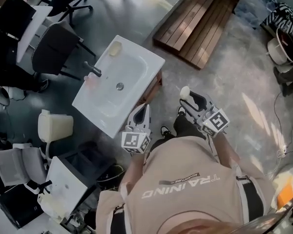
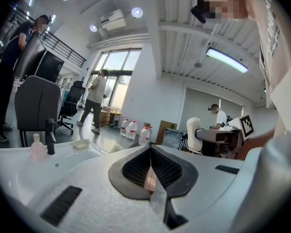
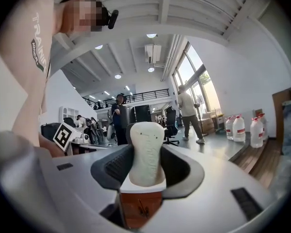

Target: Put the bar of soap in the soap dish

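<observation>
Right gripper (image 1: 189, 100), close in by the person's chest, has its fingers pinched on the lower end of the cream bar of soap (image 3: 146, 149), most of the bar standing proud; left gripper (image 1: 142, 112) beside it has fingers pressed together w/ nothing between. Beyond, the white basin (image 1: 136, 65) carries the soap dish (image 1: 115, 48) at its far corner, past the tap (image 1: 94, 70), well apart from the bar. Best approach, prob.: keep the grip firm, carry over the bowl, and lower the bar flat into the dish before letting go.

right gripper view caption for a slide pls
Right claw shut on the pale bar of soap, which sticks out beyond its jaws.
</observation>
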Demonstrator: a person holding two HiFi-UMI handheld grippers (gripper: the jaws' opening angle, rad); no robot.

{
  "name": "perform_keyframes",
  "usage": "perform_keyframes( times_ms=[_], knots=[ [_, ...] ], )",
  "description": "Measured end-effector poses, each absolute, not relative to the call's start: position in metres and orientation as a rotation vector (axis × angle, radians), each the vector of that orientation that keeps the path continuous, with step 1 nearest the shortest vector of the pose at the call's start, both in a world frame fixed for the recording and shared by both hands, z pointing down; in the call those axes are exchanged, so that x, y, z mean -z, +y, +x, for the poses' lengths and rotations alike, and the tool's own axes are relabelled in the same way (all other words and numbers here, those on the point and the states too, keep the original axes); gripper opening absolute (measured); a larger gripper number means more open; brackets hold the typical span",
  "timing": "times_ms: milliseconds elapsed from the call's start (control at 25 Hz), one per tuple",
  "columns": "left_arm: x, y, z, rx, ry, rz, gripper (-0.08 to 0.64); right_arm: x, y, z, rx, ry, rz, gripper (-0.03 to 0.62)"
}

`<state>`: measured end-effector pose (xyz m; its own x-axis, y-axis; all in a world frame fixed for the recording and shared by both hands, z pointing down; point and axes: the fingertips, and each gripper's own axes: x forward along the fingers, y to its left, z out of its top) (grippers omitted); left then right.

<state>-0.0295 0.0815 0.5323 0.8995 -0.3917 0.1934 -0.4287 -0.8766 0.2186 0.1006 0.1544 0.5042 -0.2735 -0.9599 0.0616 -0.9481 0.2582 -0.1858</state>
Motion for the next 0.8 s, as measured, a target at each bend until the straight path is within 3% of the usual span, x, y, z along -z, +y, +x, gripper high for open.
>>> perform_keyframes(
  times_ms=[800],
  knots=[
    [-0.517, -0.036, 0.097, -0.251, -0.921, 2.752, 0.011, -0.514, 0.005, 0.232, 0.249, 2.639, -1.557, 0.166]
  ],
)
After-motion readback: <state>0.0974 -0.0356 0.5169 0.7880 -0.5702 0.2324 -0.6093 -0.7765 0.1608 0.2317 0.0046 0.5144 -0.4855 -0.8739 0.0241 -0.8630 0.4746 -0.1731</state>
